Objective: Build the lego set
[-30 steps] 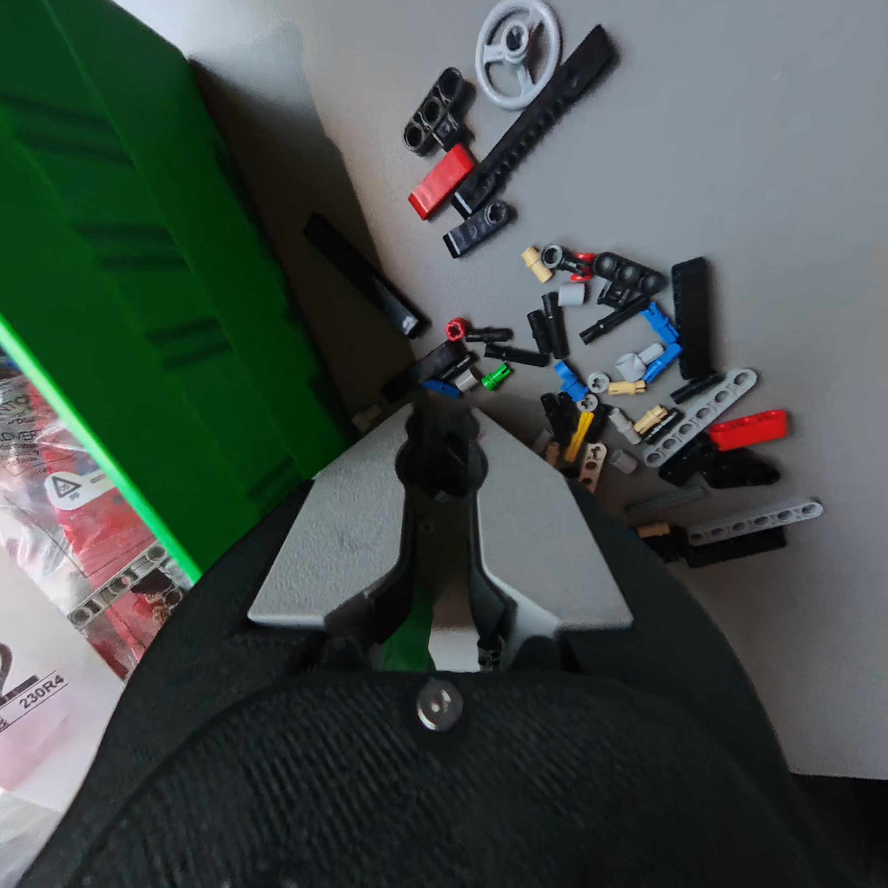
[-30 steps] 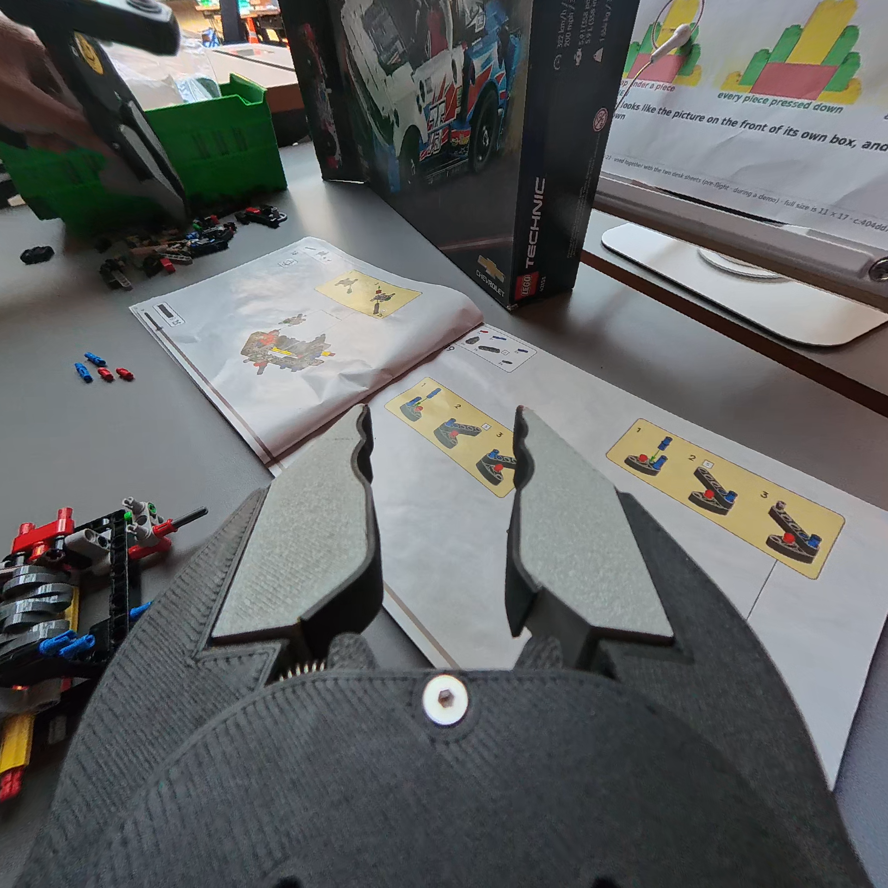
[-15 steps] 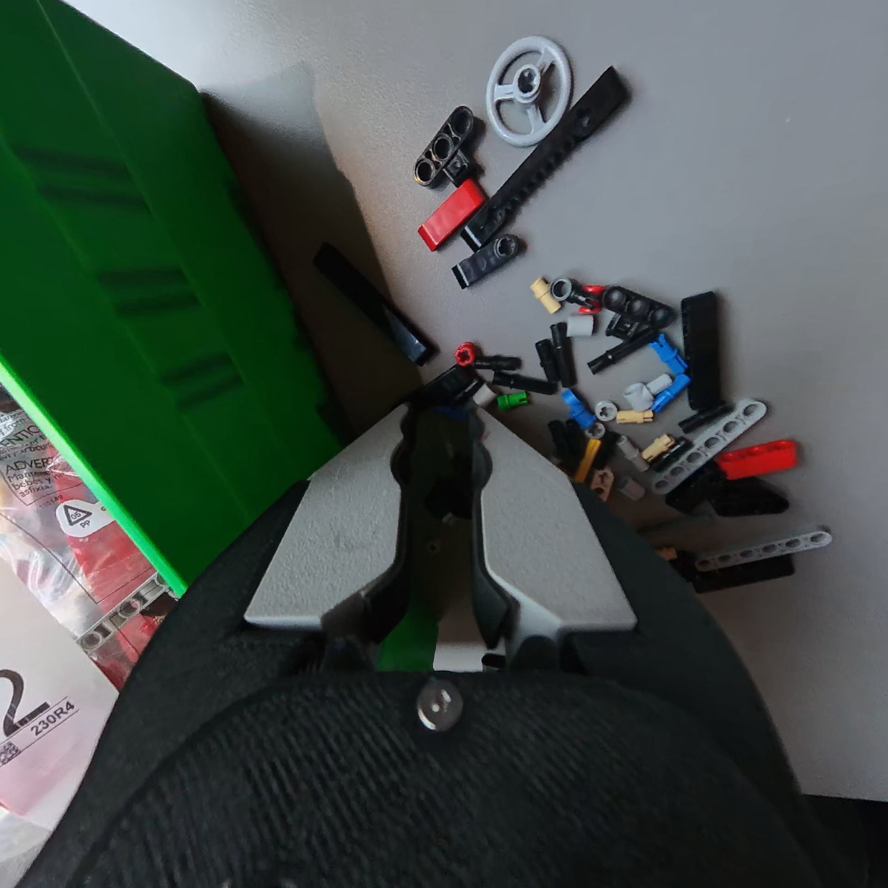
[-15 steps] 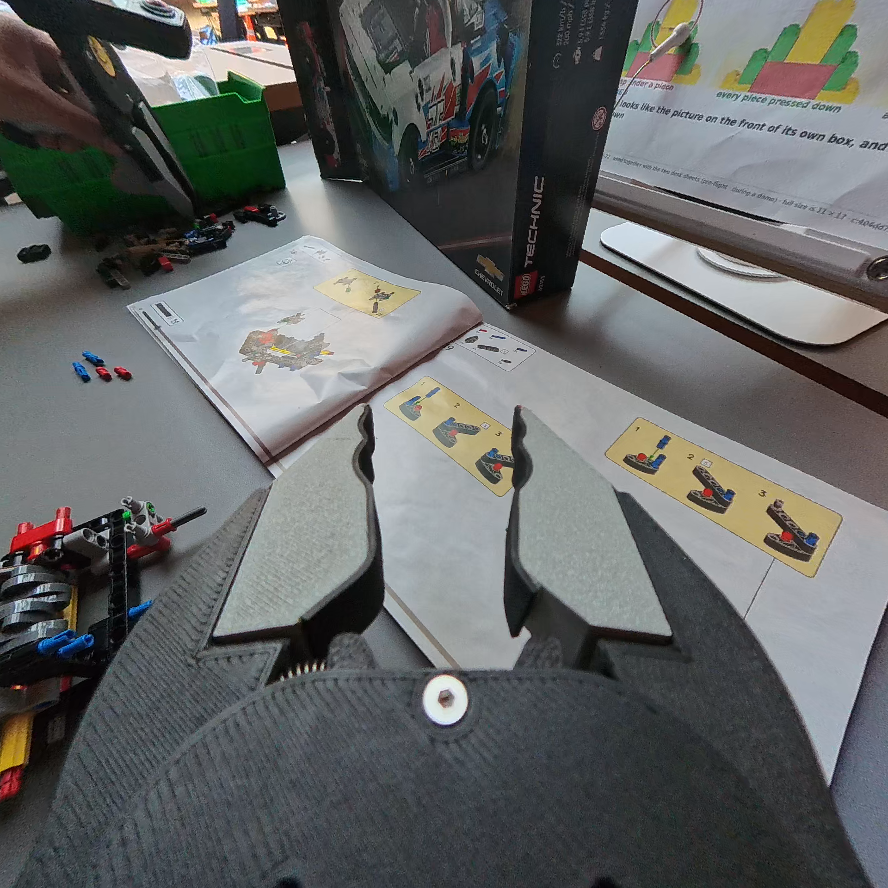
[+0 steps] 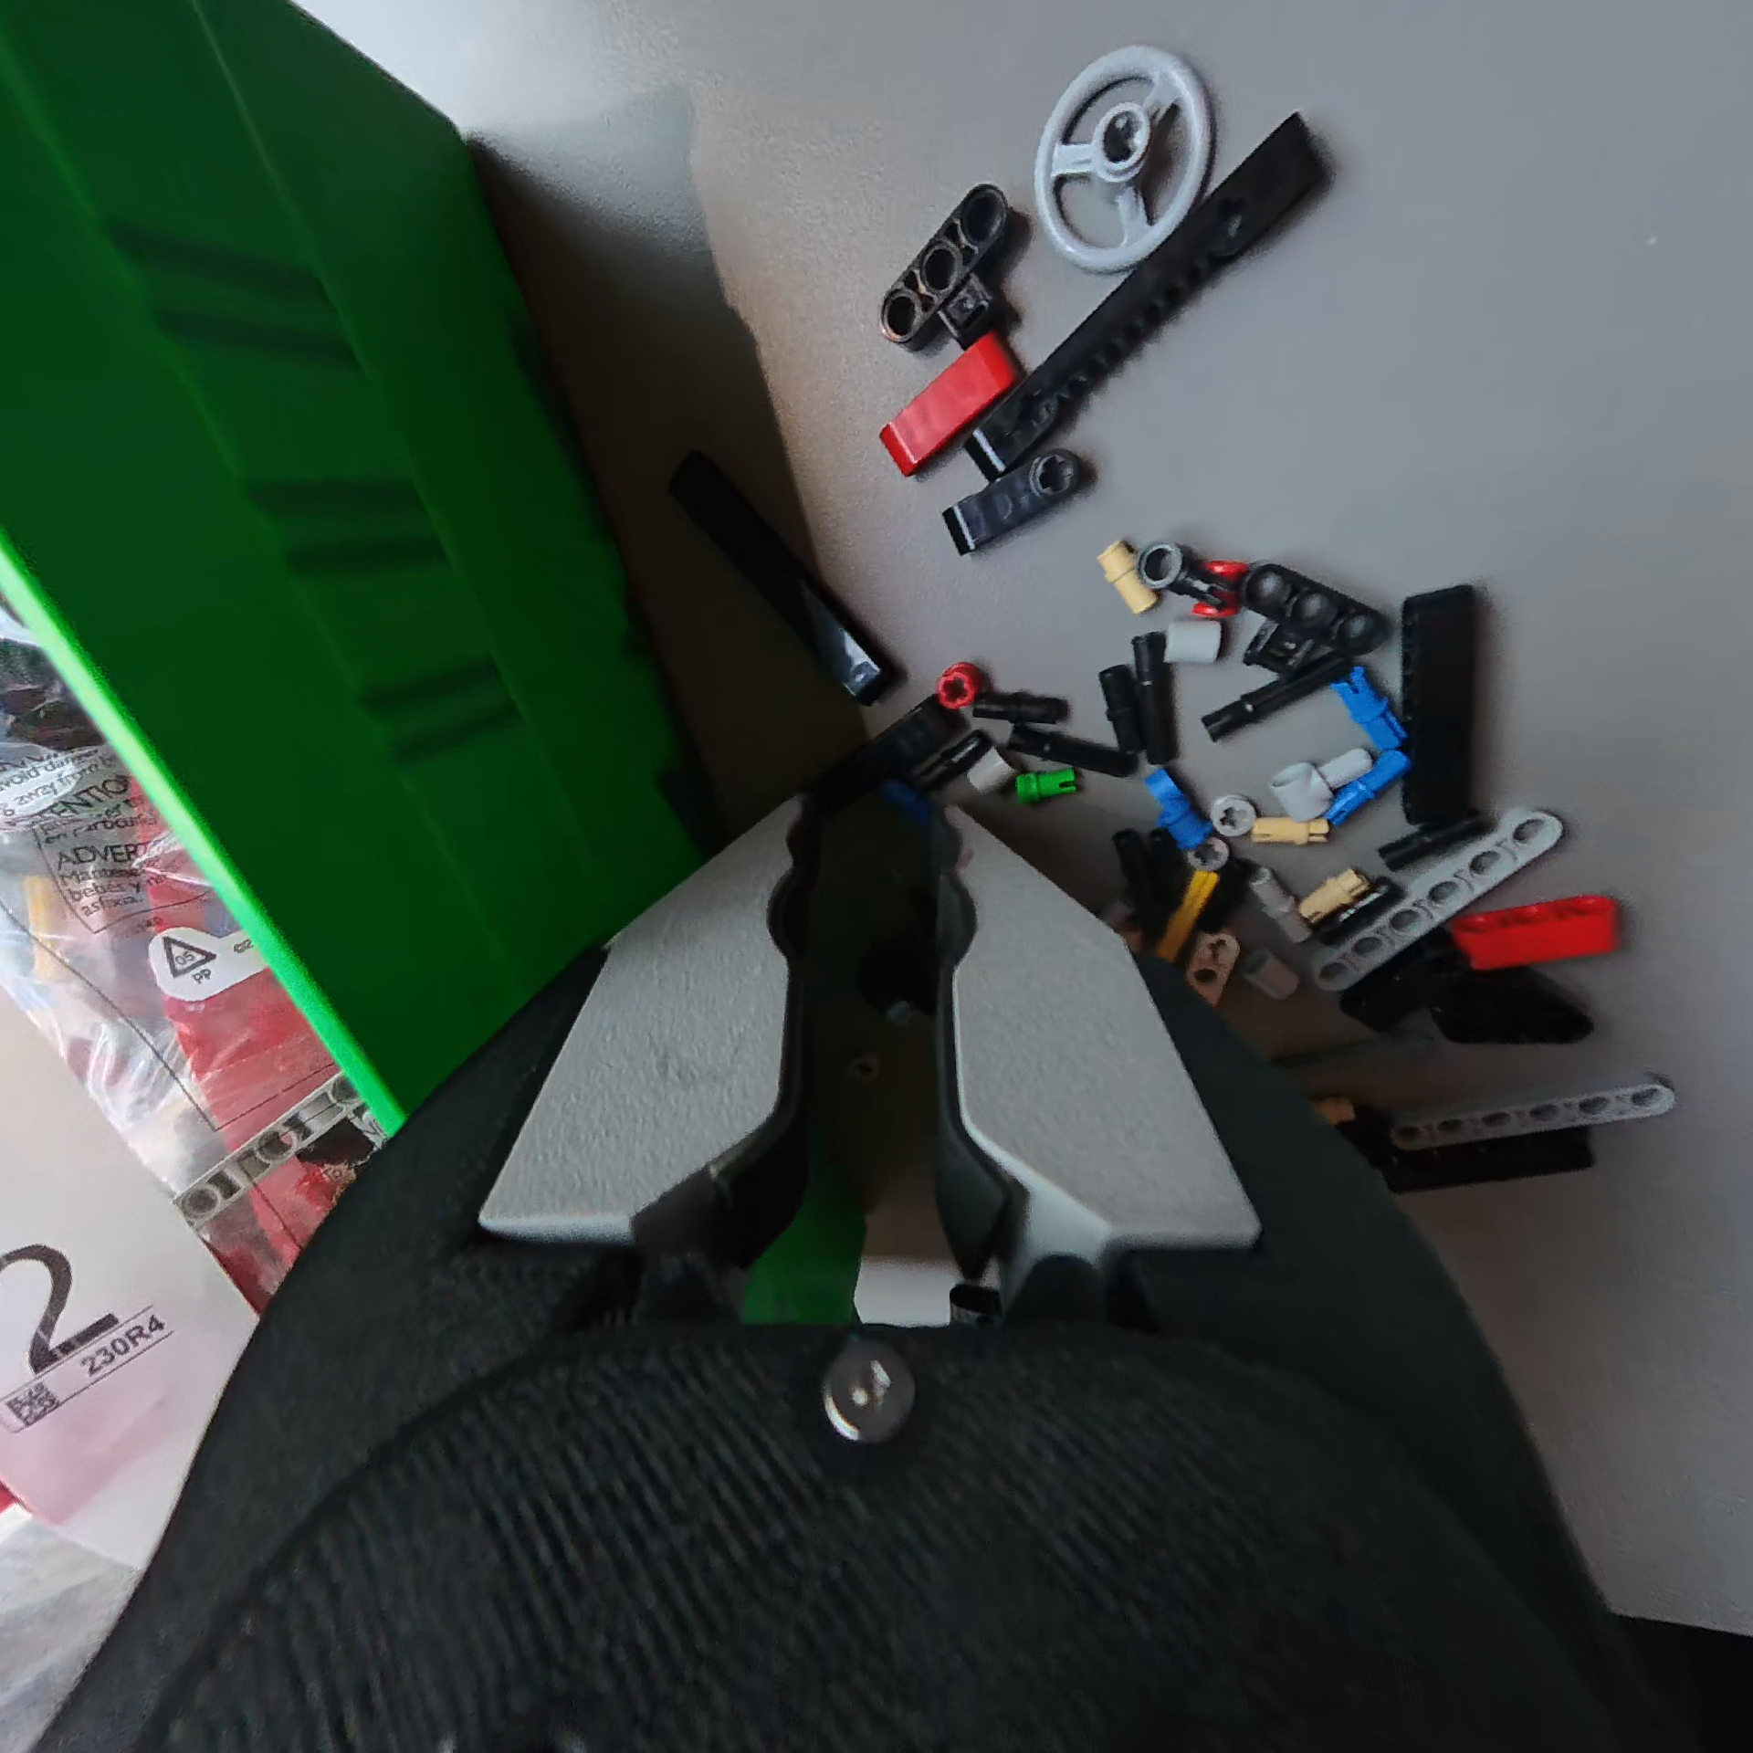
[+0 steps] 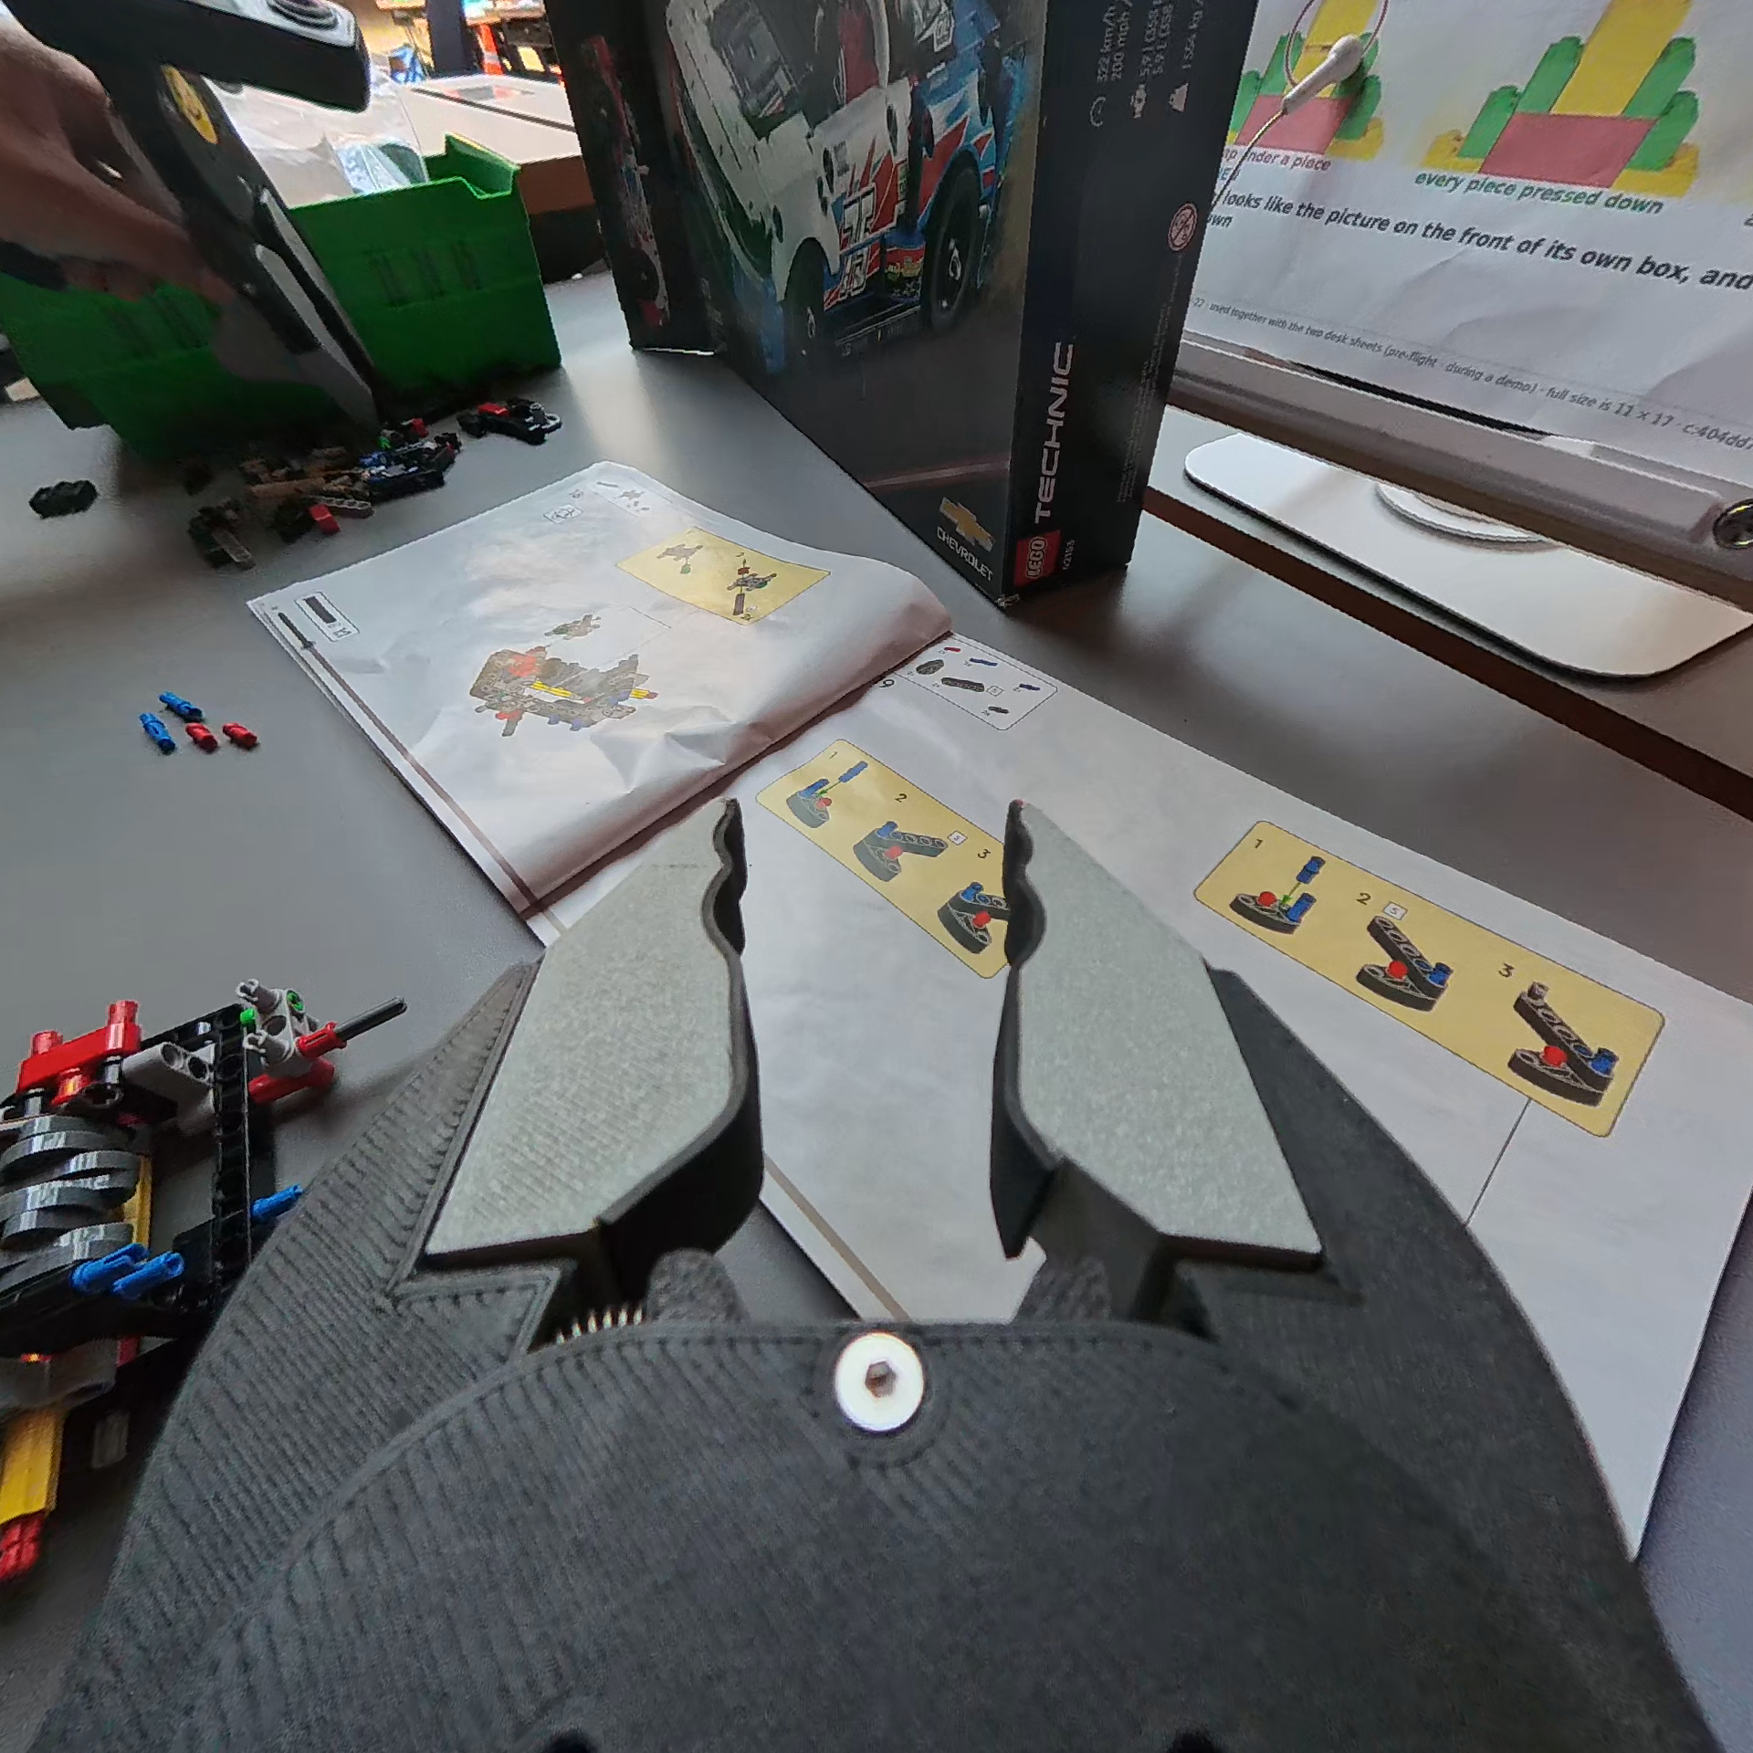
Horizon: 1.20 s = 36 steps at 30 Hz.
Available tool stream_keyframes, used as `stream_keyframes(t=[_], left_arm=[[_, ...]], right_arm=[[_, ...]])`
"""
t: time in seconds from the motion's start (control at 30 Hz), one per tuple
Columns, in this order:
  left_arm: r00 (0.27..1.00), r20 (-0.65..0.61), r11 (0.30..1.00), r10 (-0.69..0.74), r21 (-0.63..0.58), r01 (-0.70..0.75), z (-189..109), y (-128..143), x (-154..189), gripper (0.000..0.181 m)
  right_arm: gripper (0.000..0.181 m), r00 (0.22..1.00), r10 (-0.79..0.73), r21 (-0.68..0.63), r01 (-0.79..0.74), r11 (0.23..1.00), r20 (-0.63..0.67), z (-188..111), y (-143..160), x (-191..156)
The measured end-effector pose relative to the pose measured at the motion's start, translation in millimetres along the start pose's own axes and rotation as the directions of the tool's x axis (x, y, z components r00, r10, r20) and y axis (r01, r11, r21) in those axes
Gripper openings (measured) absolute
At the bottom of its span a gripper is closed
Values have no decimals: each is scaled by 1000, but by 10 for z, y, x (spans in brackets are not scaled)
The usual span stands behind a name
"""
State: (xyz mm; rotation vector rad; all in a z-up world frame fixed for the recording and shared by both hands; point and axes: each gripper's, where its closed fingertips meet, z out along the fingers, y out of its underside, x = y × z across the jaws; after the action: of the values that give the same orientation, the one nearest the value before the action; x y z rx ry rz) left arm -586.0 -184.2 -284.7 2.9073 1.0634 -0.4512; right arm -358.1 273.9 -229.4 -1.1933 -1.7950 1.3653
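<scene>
I am viewing the grey table [image 6: 313, 854], which is filling the left of the right wrist frame and carrying everything else. At upper centre the set box [image 6: 911, 285] is standing upright; below it the instruction booklet [image 6: 607, 683] is lying open. At upper left the green bin [image 5: 285, 474] is sitting just beside the loose parts pile [image 5: 1233, 740], which is spreading across the right half of the left wrist frame. At lower left of the right wrist frame the partial assembly [image 6: 123, 1138] is resting on the table, well apart from the pile. I am keeping the right gripper [image 6: 873, 835] above the booklet with its jaws standing well apart and holding nothing. I am holding the left gripper [image 5: 868, 806] at the near edge of the pile, jaws drawn to a narrow gap; something small and dark is sitting deep between them, and I cannot tell whether it is gripped. The tips are lying just beside a blue pin [image 5: 906, 802] and a green pin [image 5: 1043, 784]. I am judging the step in hand as part selection. The next move calls for isolating one small piece without dragging its neighbours, then carrying it to the assembly.
</scene>
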Motion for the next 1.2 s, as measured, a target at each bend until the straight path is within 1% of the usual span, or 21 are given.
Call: stream_keyframes(t=[0.2,0.43,0.53,0.9,1.0,1.2], left_arm=[[999,-9,1000,-31,3,31,39,-28,-5,25],[1000,6,1000,-8,-18,8,42,-6,10,20],[1000,15,999,-1,-32,1,37,19,-3,13],[999,-48,1000,18,-22,-19,-4,50,90,9],[998,-49,999,32,-23,-33,-23,62,104,8],[996,-70,999,49,5,-48,-89,24,164,8]], right_arm=[[52,1000,1,0,-1,1000,0,-1,-1,1],[52,1000,0,0,0,1000,1,0,-3,-3],[52,1000,-2,1,2,1000,0,-2,-6,-3],[52,1000,0,0,0,1000,3,1,-3,-5],[52,1000,1,1,-1,1000,3,-1,-4,-3],[52,1000,0,-1,0,1000,4,2,0,-6]])
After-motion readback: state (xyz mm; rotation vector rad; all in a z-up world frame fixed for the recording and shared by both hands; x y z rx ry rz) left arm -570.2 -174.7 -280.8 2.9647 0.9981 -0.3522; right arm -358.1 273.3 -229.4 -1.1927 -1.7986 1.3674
